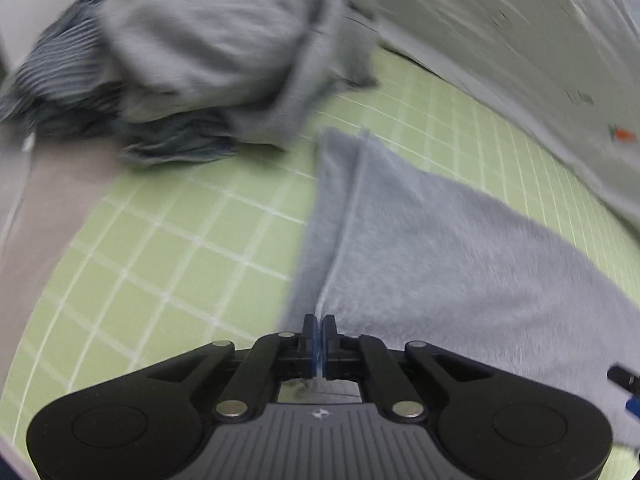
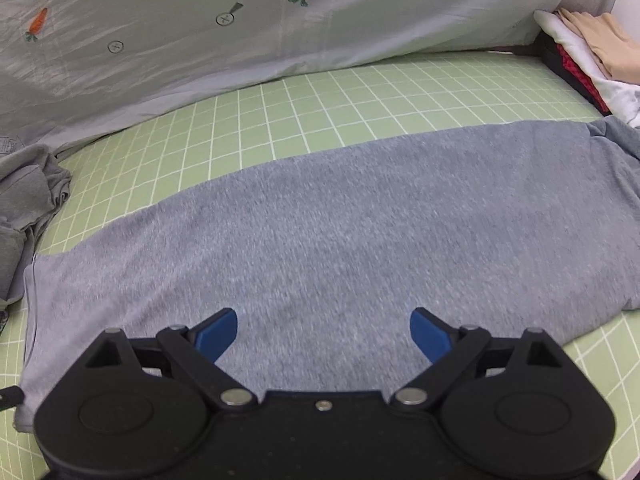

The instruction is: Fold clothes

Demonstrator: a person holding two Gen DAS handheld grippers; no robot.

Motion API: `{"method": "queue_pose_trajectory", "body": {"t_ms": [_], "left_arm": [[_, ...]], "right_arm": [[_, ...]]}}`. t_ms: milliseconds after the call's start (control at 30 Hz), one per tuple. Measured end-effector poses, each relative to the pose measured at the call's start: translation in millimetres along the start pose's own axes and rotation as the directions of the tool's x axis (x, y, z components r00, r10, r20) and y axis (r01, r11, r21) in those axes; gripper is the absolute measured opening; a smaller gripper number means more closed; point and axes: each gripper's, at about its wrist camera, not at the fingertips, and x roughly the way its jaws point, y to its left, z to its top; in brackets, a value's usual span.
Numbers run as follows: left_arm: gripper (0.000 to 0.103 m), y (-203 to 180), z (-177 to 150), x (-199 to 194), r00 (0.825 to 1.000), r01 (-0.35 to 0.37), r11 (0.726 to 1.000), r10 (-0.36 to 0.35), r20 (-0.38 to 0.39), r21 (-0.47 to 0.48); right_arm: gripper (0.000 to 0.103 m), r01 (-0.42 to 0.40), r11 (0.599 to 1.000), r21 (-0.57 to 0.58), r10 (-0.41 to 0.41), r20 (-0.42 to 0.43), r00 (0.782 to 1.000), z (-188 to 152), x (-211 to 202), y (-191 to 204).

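Note:
A grey garment (image 2: 340, 232) lies flat in a long folded strip on the green grid mat (image 2: 320, 96). In the left wrist view it (image 1: 460, 248) runs off to the right. My left gripper (image 1: 319, 332) is shut on the hem at the garment's left end, with cloth pinched between the blue pads. My right gripper (image 2: 324, 330) is open and empty, its blue fingers (image 2: 218, 332) spread just above the near edge of the garment's middle.
A pile of unfolded grey and striped clothes (image 1: 180, 60) sits at the mat's far left and also shows in the right wrist view (image 2: 28, 200). A pale sheet with carrot prints (image 2: 200, 40) hangs behind the mat. Folded clothes (image 2: 588, 52) are stacked at the back right.

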Motion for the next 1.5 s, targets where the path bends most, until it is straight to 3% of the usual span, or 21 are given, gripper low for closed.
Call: {"method": "queue_pose_trajectory", "body": {"t_ms": [100, 167, 233, 333, 433, 733, 867, 967, 1067, 1133, 1300, 1500], "left_arm": [[0.006, 13, -2, 6, 0.999, -0.015, 0.997, 0.012, -0.042, -0.071], [0.015, 12, 2, 5, 0.999, -0.031, 0.997, 0.030, -0.022, -0.068], [0.045, 10, 7, 3, 0.999, -0.041, 0.998, 0.041, 0.006, -0.055], [0.065, 2, 16, 7, 0.999, -0.044, 0.999, 0.045, 0.025, -0.015], [0.073, -10, 22, 20, 0.998, -0.060, 0.997, 0.060, 0.007, 0.042], [0.081, -34, 20, 43, 0.997, -0.048, 0.987, 0.057, -0.056, 0.151], [0.080, -44, 18, 45, 0.997, -0.040, 0.975, 0.054, -0.060, 0.218], [0.067, -54, 15, 45, 0.996, -0.069, 0.960, 0.082, -0.036, 0.273], [0.042, -65, 15, 45, 0.997, -0.053, 0.945, 0.066, -0.029, 0.323], [0.008, -72, 15, 45, 0.999, -0.020, 0.941, 0.036, -0.041, 0.339], [0.008, -77, 24, 46, 0.997, 0.017, 0.963, 0.004, -0.079, 0.269], [0.008, -95, 27, 22, 1.000, 0.003, 0.956, -0.002, -0.002, 0.292]], "right_arm": [[0.095, -0.009, 1.000, 0.030, 0.009, -0.014, 1.000, 0, 4, -5], [0.095, -0.017, 0.999, 0.039, 0.017, -0.016, 1.000, 0, 6, -6], [0.095, -0.017, 0.999, 0.033, 0.017, -0.010, 1.000, 0, 6, -5], [0.096, -0.017, 0.999, 0.027, 0.017, -0.010, 1.000, 0, 7, -4], [0.098, -0.010, 1.000, 0.020, 0.010, -0.028, 1.000, -1, 11, -3], [0.098, 0.032, 0.998, 0.048, -0.029, -0.063, 0.998, 1, 23, -9], [0.098, 0.058, 0.996, 0.072, -0.054, -0.063, 0.997, 5, 24, -14], [0.098, 0.074, 0.993, 0.089, -0.069, -0.059, 0.996, 6, 24, -19], [0.098, 0.084, 0.991, 0.107, -0.078, -0.060, 0.995, 5, 24, -25], [0.098, 0.082, 0.989, 0.126, -0.074, -0.065, 0.995, 3, 24, -29], [0.098, 0.082, 0.980, 0.182, -0.076, -0.040, 0.996, 2, 18, -43], [0.098, 0.071, 0.964, 0.258, -0.076, 0.009, 0.997, -4, 3, -77]]}}
